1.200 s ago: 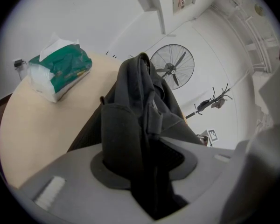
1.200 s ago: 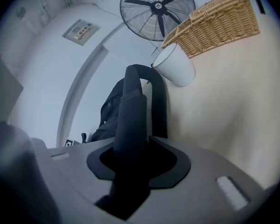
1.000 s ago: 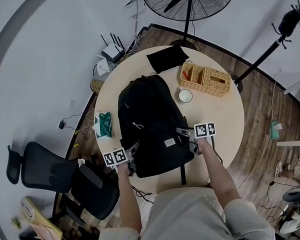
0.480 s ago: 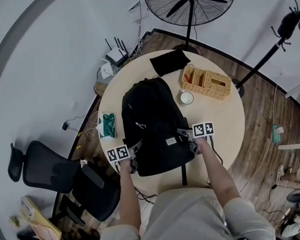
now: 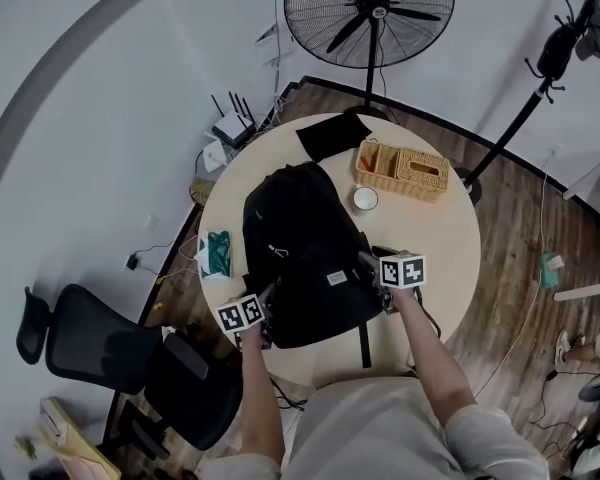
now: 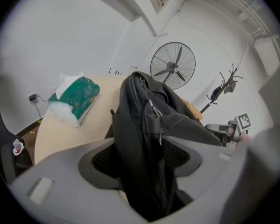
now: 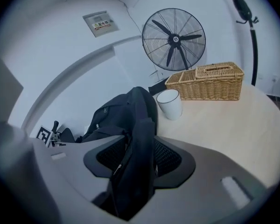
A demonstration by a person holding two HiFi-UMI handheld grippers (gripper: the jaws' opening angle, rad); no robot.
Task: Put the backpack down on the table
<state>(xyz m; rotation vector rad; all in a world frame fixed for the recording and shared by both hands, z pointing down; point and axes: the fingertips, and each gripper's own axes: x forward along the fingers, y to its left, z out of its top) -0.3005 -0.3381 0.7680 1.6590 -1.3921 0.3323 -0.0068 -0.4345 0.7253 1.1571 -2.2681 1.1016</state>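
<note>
The black backpack (image 5: 300, 248) lies flat on the round wooden table (image 5: 435, 233), its bottom end toward me. My left gripper (image 5: 268, 304) is at its near left corner and my right gripper (image 5: 368, 264) at its near right corner. In the left gripper view a fold of backpack fabric (image 6: 147, 125) runs between the left gripper's (image 6: 140, 171) mesh pads (image 6: 102, 158). The right gripper view shows a backpack fold (image 7: 133, 125) between the right gripper's (image 7: 135, 169) pads (image 7: 168, 157). Both sets of jaws have just been opening and stand wide, with the fabric loose between them.
A wicker basket (image 5: 402, 168), a white cup (image 5: 364, 199) and a flat black pad (image 5: 332, 134) sit at the table's far side. A green tissue pack (image 5: 216, 252) lies at its left edge. A standing fan (image 5: 368, 13), a black stand (image 5: 520, 118) and an office chair (image 5: 110, 353) surround the table.
Both grippers have loosened on the backpack's near corners, and the right one has lifted a little. The backpack stays flat on the table.
</note>
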